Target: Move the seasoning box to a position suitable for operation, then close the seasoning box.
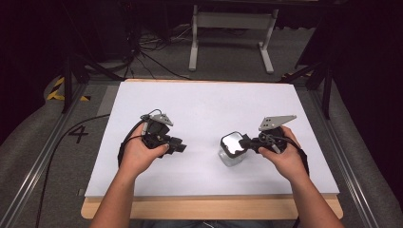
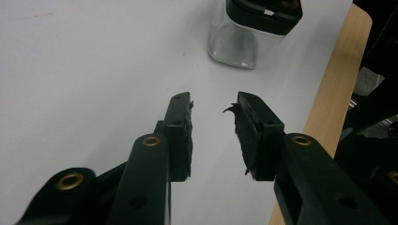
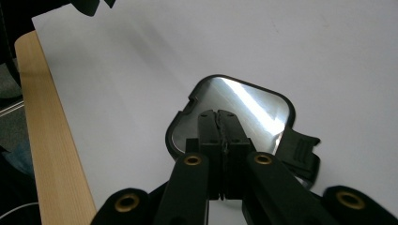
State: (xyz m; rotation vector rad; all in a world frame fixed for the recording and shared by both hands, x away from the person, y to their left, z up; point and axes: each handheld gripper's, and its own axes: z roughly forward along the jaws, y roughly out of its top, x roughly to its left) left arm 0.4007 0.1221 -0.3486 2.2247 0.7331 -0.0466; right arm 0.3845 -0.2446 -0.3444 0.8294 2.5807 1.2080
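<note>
Item one: a clear jar with a black-rimmed lid, standing on the white sheet that covers the bench, right of centre and nearer the person's edge. In the left gripper view I see the jar upright, glass body clear, dark lid on top. In the right gripper view the lid is a rounded square with a shiny reflective panel and a ribbed black tab at one side.

Item two: my right gripper, held in the right hand, lying over the lid from the right. Its jaws are pressed together with no gap in the right gripper view, their tips above the shiny panel. I cannot tell whether they touch the lid or pinch anything; nothing shows between them.

Item three: my left gripper, held in the left hand, well apart from the jar, to its left, pointing toward it. Its jaws stand parted with bare white sheet between them, holding nothing. The pad on one jaw is frayed at the edge.

Item four: bench edge, pale wood, showing along the near side beyond the sheet. Grey floor, cables and a white frame lie beyond the far end.
</note>
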